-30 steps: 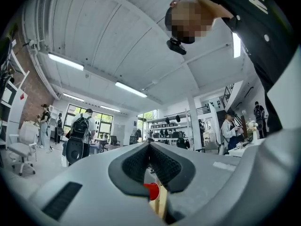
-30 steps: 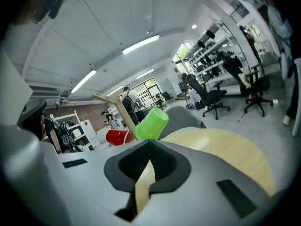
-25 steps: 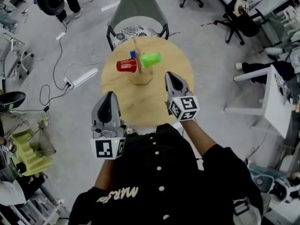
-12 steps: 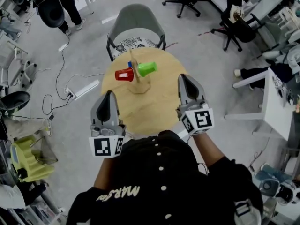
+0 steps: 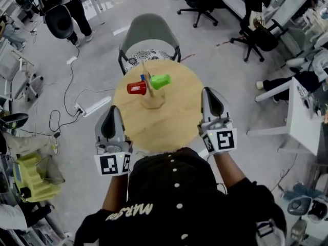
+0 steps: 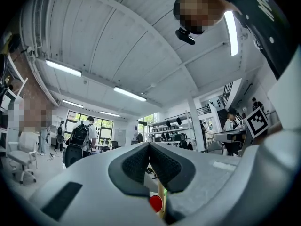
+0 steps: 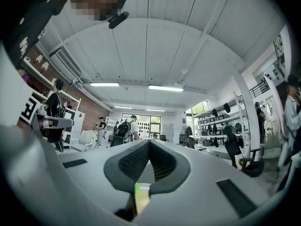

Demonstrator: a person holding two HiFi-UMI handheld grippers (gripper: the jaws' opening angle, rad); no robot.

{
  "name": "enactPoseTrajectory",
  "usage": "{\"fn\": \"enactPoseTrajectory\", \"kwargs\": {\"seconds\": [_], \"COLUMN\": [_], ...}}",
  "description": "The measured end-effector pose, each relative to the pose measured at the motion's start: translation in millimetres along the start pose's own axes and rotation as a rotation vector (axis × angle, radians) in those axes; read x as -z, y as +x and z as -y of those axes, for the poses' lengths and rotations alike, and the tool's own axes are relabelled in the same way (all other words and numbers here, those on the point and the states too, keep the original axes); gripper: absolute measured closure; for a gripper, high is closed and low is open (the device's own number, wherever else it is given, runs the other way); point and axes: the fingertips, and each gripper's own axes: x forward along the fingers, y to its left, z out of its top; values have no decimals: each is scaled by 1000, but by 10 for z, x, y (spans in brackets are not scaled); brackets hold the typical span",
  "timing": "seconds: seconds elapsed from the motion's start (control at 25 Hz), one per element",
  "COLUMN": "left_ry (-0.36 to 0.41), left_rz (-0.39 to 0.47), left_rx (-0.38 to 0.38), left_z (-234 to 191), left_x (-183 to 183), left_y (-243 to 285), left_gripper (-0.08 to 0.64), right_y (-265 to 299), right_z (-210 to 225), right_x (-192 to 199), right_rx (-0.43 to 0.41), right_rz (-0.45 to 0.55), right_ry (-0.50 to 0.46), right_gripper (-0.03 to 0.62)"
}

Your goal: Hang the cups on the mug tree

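On the round wooden table [image 5: 174, 124] stands a wooden mug tree [image 5: 150, 92]. A red cup [image 5: 137, 88] hangs on its left side and a green cup [image 5: 160, 81] on its right. A bit of a blue cup [image 5: 143, 77] shows behind the post. My left gripper [image 5: 111, 111] hovers over the table's near left edge, shut and empty. My right gripper [image 5: 209, 93] is over the near right edge, also shut and empty. Both are well apart from the tree. Below the shut jaws the left gripper view shows the red cup [image 6: 155, 203]. The right gripper view shows a sliver of the green cup [image 7: 137, 189].
A grey chair [image 5: 149, 27] stands just behind the table. A power strip [image 5: 95, 105] and cables lie on the floor to the left. A white table [image 5: 302, 114] is at the right, and office chairs [image 5: 259, 27] stand further back.
Both grippers have risen and drawn back from the mug tree, the right one further and out to the right. The cups on the tree have not moved.
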Motion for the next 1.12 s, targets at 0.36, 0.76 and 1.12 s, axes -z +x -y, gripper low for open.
{"fn": "enactPoseTrajectory", "kwargs": {"seconds": [0.36,0.76,1.12], "left_ry": [8,17,14], "left_rz": [-4,-6,-9], "left_rx": [-30,-24,-13], "left_z": [-92,-85,-82], "left_x": [-11,2,31], "left_y": [-111,-83,-65], "left_gripper": [565,566,565], "right_y": [-60,-3,34], "right_z": [-19,-51,-106], "right_x": [37,144,168], "right_rx": [-5,-8,-12], "right_rz": [-4,-33,-36], "right_ry": [21,32,30], "right_gripper": [598,597,597]}}
